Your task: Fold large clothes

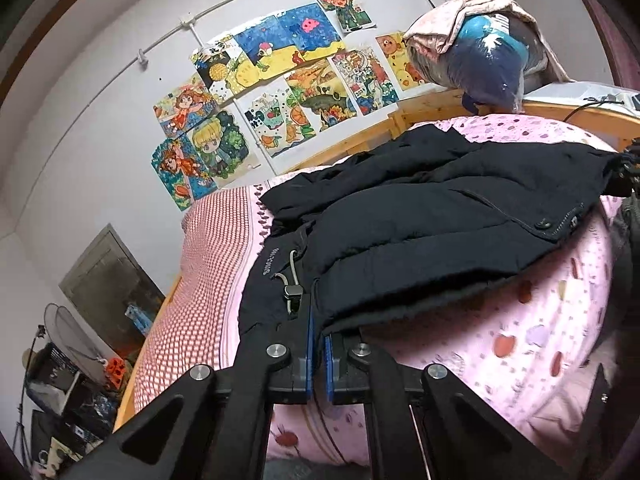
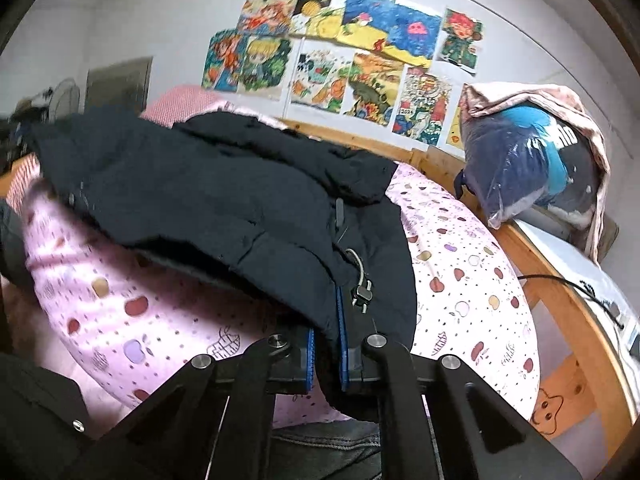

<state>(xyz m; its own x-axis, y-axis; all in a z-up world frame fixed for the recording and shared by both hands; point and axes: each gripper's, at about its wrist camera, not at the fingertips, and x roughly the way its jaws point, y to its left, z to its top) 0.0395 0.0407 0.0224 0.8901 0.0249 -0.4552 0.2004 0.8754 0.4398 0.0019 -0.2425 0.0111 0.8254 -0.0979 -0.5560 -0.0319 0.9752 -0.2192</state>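
Observation:
A large dark navy padded jacket [image 1: 436, 216] lies across a pink bedspread [image 1: 540, 344] printed with apples. My left gripper [image 1: 318, 320] is shut on the jacket's near hem, beside a drawcord with a toggle [image 1: 292, 292]. In the right wrist view the same jacket [image 2: 224, 200] is draped toward the camera. My right gripper [image 2: 326, 344] is shut on its hem, with cloth pinched between the blue pads [image 2: 342, 356] next to a drawcord toggle [image 2: 362, 292]. At the far right edge of the left wrist view, part of the other gripper [image 1: 626, 176] holds the jacket's far corner.
A wooden bed frame [image 2: 556, 276] runs along the wall under children's drawings [image 2: 360, 60]. A bagged blue bundle [image 2: 532, 160] under pink cloth sits at the bed's head. A checked pink blanket [image 1: 200, 280] lies on the left. Clutter and a fan [image 1: 68, 332] stand beyond the bed.

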